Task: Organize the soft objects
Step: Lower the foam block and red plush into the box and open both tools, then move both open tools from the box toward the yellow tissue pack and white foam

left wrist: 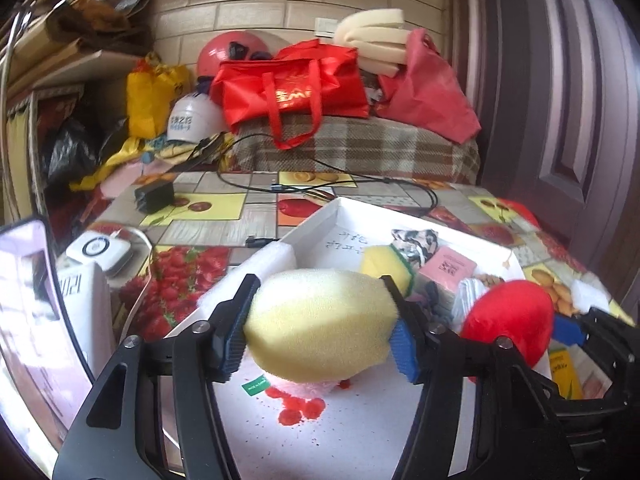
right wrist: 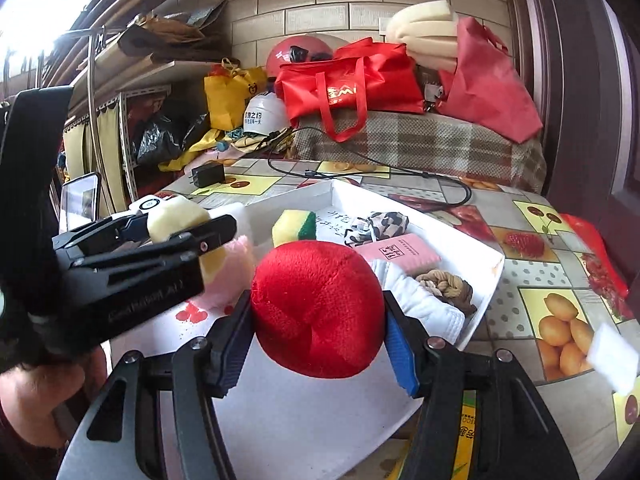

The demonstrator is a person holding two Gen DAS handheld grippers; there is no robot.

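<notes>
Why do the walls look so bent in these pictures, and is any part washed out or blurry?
Both views come through fisheye lenses, so the brick wall and door bow outward, with dark corners. In the right wrist view, daylight blows out the top-left corner. In the left wrist view, the white tray floor glares, and the yellow sponge, very close, looks soft.

We look from just behind each tool, forward along its two fingers and slightly downward. From the left tool (left wrist: 318, 330) our view sits close above the shallow white cardboard tray (left wrist: 316, 216), facing the brick-patterned back wall (left wrist: 248, 4). From the right tool (right wrist: 318, 326) we face the same way, just beside it. Both views share the tray, the fruit-patterned bench cloth (left wrist: 200, 240), and the shiny red tote bag (right wrist: 352, 84); each also catches the other tool at its edge.
</notes>
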